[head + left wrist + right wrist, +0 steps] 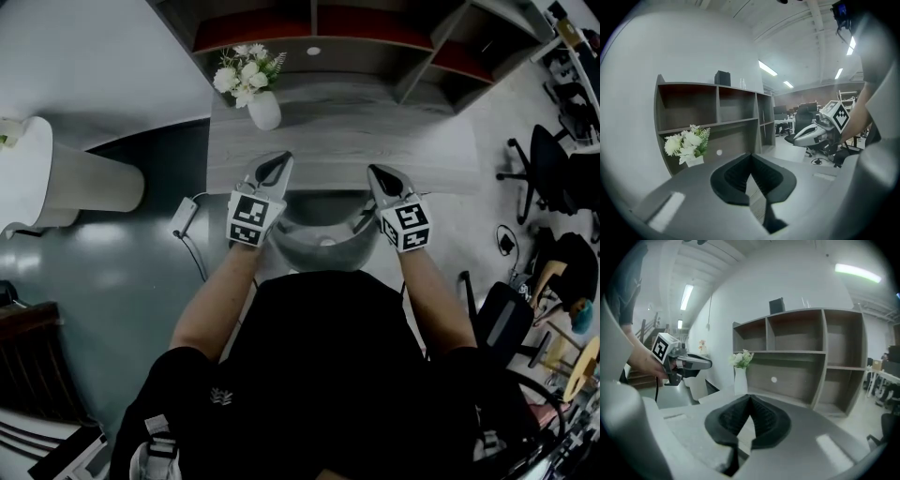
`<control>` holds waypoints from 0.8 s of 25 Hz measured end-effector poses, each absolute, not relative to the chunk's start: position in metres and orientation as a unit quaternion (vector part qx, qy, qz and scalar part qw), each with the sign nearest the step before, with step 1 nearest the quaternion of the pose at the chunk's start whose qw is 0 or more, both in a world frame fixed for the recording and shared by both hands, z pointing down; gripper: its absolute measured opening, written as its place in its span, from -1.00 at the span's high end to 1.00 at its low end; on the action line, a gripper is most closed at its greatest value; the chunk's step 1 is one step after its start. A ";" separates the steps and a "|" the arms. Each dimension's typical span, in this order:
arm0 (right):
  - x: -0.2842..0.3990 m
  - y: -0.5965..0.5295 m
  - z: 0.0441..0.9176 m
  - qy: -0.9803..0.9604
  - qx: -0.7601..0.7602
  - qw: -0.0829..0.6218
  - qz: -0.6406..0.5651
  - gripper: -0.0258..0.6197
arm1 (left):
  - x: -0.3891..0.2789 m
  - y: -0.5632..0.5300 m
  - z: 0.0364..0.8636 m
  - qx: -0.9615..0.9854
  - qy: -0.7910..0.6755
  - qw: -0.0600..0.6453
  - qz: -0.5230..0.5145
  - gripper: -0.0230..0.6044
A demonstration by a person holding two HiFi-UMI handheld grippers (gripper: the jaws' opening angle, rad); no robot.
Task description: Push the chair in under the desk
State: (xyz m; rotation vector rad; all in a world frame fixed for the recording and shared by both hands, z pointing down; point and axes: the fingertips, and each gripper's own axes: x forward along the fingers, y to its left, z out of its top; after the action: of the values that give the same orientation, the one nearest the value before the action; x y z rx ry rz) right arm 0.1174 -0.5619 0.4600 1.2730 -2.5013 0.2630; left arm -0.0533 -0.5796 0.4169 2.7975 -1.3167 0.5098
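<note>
**Head view.** The chair [323, 246] stands directly in front of the person. Its grey curved back is just near of the near edge of the desk [356, 141], so the seat is probably already partly under the top. The left gripper [276, 167] sits over the left end of the back's top rim, and the right gripper [379, 174] sits over the right end. Both point far, across the desk. This view does not show whether either one bears on the rim. A vase of white flowers [251, 86] stands at the desk's far left, in front of a shelf unit [375, 37].

**Left gripper view.** The jaws are pressed together with nothing between them. Desk grain shows below the tips. The flowers lie far and to the left, and the right gripper appears at the right of the view.

**Right gripper view.** The jaws here are also pressed together and empty. The vase stands far, just left of centre, and the left gripper appears at the left.

**Procedure.** With both pairs of jaws closed, use the grippers as blunt pushers rather than as clamps.
- Seat each one against the near face of the chair back, one toward each end.
- Apply equal force through both so the chair travels straight and does not swivel.
- Push level, not downward, so the base moves instead of the back tilting.
- Keep the tips from sliding over the rim toward the vase.
- Ease off as the back nears the desk edge.
</note>
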 end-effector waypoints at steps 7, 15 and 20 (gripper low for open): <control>0.124 -0.561 0.463 -0.871 0.454 0.163 0.095 0.92 | -0.056 -0.574 0.426 0.890 -0.423 0.012 0.172 0.90; 0.127 -0.558 0.465 -0.870 0.456 0.164 0.096 0.92 | -0.059 -0.569 0.425 0.889 -0.426 0.010 0.171 0.90; 0.128 -0.558 0.464 -0.869 0.457 0.161 0.097 0.92 | -0.060 -0.568 0.421 0.888 -0.428 0.007 0.166 0.90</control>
State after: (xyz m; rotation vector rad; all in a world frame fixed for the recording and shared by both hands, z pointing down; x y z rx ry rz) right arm 0.1283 -0.5576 0.4637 1.3052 -2.4813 0.2766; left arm -0.0596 -0.5684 0.4208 2.7773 -1.3387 0.5203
